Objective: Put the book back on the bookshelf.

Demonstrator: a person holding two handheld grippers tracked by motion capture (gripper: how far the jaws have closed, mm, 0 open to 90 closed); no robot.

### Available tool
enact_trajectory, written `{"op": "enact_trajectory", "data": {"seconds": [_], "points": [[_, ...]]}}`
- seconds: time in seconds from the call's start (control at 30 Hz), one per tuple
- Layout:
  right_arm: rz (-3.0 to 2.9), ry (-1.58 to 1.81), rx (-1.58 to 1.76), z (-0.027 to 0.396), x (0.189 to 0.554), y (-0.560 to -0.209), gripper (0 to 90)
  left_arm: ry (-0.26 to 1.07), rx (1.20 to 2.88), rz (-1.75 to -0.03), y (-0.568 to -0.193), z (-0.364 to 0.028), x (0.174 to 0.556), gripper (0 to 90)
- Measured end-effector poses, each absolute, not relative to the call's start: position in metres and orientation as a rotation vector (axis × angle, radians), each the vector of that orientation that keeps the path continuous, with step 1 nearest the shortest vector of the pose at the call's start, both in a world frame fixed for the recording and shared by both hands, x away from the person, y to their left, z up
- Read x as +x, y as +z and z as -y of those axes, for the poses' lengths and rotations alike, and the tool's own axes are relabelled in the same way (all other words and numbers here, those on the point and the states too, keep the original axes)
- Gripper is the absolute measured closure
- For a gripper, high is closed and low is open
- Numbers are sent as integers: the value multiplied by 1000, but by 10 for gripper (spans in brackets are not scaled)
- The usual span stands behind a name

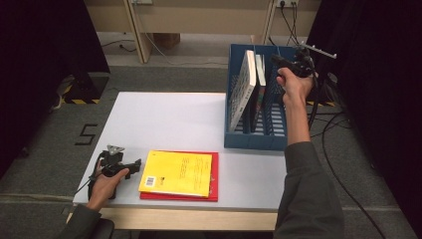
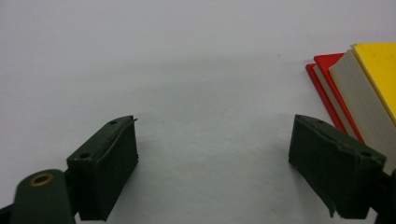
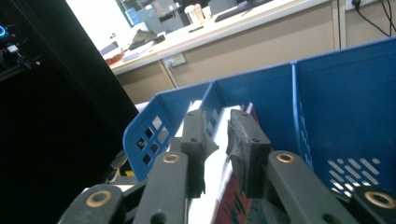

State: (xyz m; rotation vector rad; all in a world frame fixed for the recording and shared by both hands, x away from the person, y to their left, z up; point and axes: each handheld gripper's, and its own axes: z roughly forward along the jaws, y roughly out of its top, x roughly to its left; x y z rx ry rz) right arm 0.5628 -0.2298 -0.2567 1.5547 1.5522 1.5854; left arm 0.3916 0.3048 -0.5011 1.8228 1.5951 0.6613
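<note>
A blue slotted file holder (image 1: pixel 254 139) stands at the table's right rear. In it a pale book (image 1: pixel 243 87) leans against the left wall, and a second book (image 1: pixel 259 79) stands upright beside it. My right gripper (image 1: pixel 276 60) is at the top of that second book. In the right gripper view the right gripper (image 3: pixel 219 135) is shut on the book's white page edge (image 3: pixel 215 172), inside the holder (image 3: pixel 345 107). My left gripper (image 1: pixel 134 164) rests open on the table, just left of a yellow book (image 1: pixel 176 173) lying on a red folder (image 1: pixel 179 196). Nothing sits between the left gripper (image 2: pixel 215 154) pads.
The white table (image 1: pixel 159 119) is bare from its left edge to the holder. The holder's rightmost slot (image 1: pixel 278 109) holds nothing I can see. Cables (image 1: pixel 338 164) trail over the grey floor at the right. In the left gripper view the yellow book (image 2: pixel 378 70) and red folder (image 2: pixel 329 63) lie at the right.
</note>
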Motion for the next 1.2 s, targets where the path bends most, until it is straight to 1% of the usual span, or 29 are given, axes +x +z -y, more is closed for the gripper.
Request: {"op": "enact_trajectory", "data": {"seconds": [0.2,0.57,0.67,0.8,0.87,0.97,1.07,1.2], "points": [[-1581,1587,1556,233,561,-264,723,662,1822,-1595,-501,-305,391,145],[-1671,1566,1573,238,551,-287,598,659,1825,-1591,-501,-305,391,144],[-1692,1595,1590,237,551,-295,585,662,1825,-1592,-501,-305,391,144],[-1721,1622,1586,232,554,-300,607,662,1824,-1593,-501,-305,391,144],[-1733,1643,1570,226,555,-301,657,662,1824,-1592,-501,-305,391,144],[-1769,1650,1553,215,557,-300,675,663,1825,-1593,-501,-305,391,144],[-1769,1655,1566,208,558,-301,677,662,1824,-1592,-501,-305,391,143],[-1768,1658,1580,209,558,-300,673,663,1825,-1592,-502,-305,391,142]]}}
